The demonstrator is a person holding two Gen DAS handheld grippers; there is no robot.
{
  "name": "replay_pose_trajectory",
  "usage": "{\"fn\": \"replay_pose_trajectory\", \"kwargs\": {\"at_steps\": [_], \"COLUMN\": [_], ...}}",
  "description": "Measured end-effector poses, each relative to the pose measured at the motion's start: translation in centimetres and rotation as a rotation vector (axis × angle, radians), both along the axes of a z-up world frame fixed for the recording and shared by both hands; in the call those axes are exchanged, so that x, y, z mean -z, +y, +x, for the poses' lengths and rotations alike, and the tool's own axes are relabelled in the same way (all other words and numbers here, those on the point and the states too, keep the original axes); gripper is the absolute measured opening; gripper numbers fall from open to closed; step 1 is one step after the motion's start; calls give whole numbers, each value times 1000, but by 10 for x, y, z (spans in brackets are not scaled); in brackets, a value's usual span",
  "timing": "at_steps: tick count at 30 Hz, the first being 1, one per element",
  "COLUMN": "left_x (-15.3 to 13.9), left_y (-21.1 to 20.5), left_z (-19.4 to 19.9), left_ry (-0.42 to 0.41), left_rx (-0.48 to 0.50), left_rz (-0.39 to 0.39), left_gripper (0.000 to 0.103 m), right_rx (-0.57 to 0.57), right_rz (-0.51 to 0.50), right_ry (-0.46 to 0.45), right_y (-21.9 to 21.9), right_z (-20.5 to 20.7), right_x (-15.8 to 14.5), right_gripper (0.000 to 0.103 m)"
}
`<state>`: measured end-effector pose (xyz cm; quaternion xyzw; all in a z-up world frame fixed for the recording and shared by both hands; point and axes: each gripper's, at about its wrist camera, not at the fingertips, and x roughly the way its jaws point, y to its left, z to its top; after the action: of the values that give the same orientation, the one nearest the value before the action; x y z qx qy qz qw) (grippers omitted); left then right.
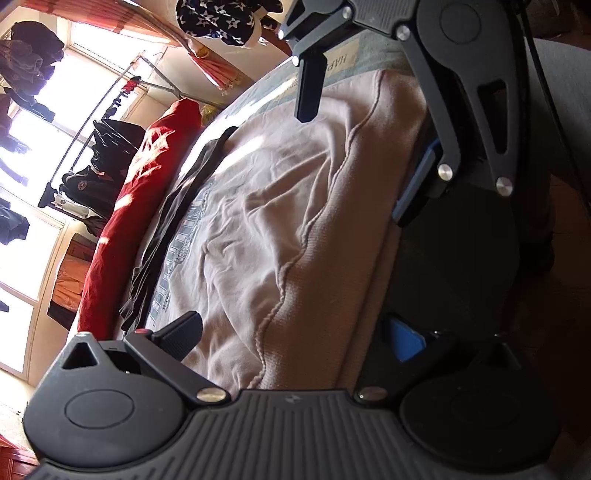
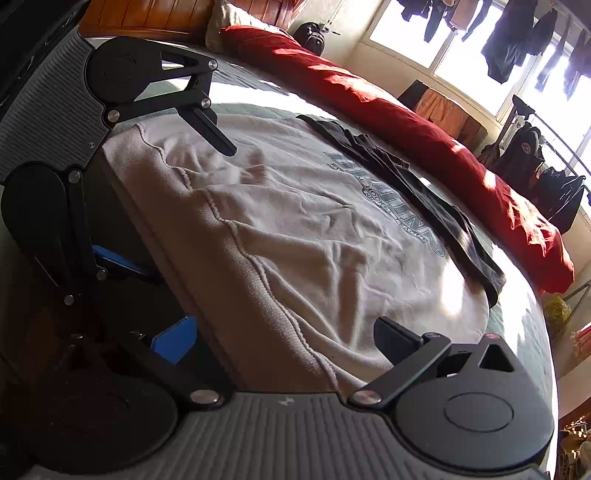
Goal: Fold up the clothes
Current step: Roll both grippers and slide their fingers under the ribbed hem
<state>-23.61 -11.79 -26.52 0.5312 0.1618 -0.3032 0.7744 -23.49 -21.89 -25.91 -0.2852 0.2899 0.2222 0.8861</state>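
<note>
A pale pink sweatshirt [image 1: 280,206] with a grey printed logo lies spread on the bed, its ribbed hem hanging over the near edge; it also shows in the right wrist view [image 2: 303,236]. A dark garment [image 1: 173,229] lies along its far side, also seen in the right wrist view [image 2: 406,184]. My left gripper [image 1: 291,332] is open, one finger [image 1: 181,334] above the hem, the other below the bed edge. My right gripper [image 2: 284,336] is open the same way at the hem, its upper finger [image 2: 397,341] over the cloth. Each view shows the other gripper, open, further along the hem.
A red duvet roll [image 2: 424,122] lies along the far side of the bed. Clothes hang on a rack [image 2: 535,162] and at the bright windows [image 1: 40,122]. A wooden headboard [image 2: 147,14] stands at one end. The bed sheet [image 2: 524,332] is grey-green.
</note>
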Motion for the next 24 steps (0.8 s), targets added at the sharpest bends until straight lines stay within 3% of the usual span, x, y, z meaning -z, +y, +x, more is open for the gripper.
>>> {"fn": "replay_pose_trajectory", "kwargs": {"at_steps": [7, 13, 18, 24], "left_x": [-15, -26, -29, -19], "left_y": [10, 12, 15, 11], "left_z": [1, 0, -1, 3], "left_ry": [-35, -60, -60, -38], "left_rx": [-36, -43, -38, -39], "left_rz": [-48, -82, -93, -98], "left_gripper": [102, 102, 102, 102], "right_rx": [-60, -108, -63, -3], "right_rz": [-34, -131, -248, -273], "right_ry": [-60, -143, -271, -391], "right_y": [12, 40, 59, 60], "right_z": [-8, -9, -8, -9], "right_x": [3, 13, 24, 16], "right_gripper": [103, 103, 103, 103]}}
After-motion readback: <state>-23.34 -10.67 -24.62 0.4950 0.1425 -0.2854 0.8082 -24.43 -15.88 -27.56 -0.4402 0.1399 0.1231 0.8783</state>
